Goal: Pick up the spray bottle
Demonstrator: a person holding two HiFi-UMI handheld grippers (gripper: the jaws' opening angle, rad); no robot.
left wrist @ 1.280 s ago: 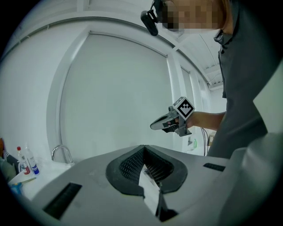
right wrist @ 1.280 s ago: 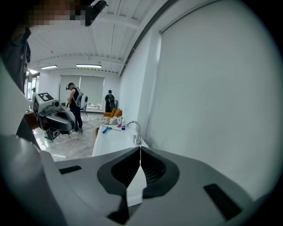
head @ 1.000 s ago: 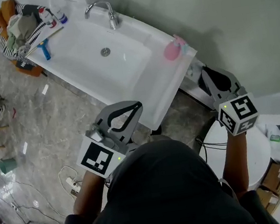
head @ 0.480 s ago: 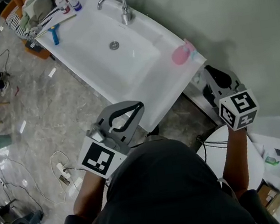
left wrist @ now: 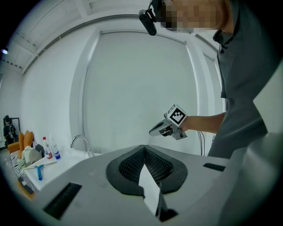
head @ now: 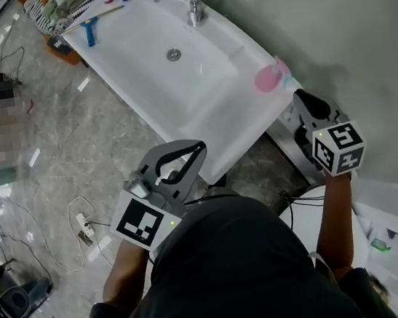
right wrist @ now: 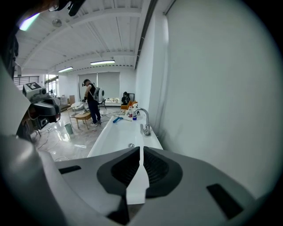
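Pink spray bottle stands on the white sink counter, at the end by the wall; both grippers are empty.

Nearest me, my left gripper and right gripper each have their 2 jaws pressed together on nothing, and the right one is near the bottle. I judge the bottle to be light, stiff plastic, smooth, perhaps wet and easy to tip. I'd open wide and clamp the rounded body below the trigger head. Farther off is the faucet.
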